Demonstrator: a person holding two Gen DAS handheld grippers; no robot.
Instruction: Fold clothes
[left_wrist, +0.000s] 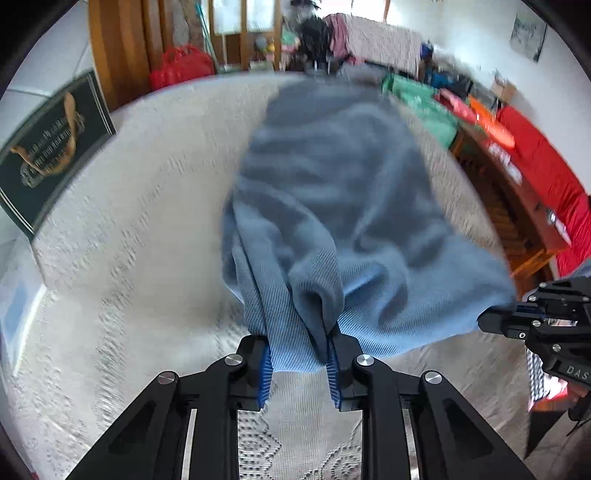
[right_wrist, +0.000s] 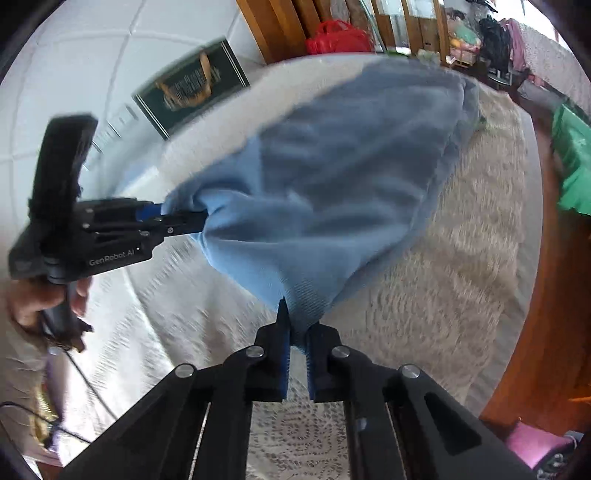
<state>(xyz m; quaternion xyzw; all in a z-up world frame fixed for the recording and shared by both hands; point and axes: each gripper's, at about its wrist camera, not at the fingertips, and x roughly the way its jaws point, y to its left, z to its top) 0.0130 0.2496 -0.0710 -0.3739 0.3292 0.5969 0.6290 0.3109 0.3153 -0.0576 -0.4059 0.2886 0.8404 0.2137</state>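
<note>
One blue garment (left_wrist: 332, 206), soft ribbed knit, and we have it by its near edge at two places, the cloth rumpled and sagging between them. A thick bunched fold fills the jaws of our left gripper (left_wrist: 299, 360), clamped between the blue ridged pads; off to that gripper's right, our right gripper (left_wrist: 517, 317) has the other corner. From the right wrist view, the right gripper (right_wrist: 297, 345) has its jaws pinched on a thin tip of the same cloth, and the left gripper (right_wrist: 184, 221) bites the bunch out to the left, a hand (right_wrist: 40, 299) wrapped round its handle. Ahead of both jaws the garment trails onto the bench (left_wrist: 155, 206), which wears one cream lace cover with a raised pattern. Beyond the left jaws, one dark framed plaque (left_wrist: 51, 147) leans at the edge.
</note>
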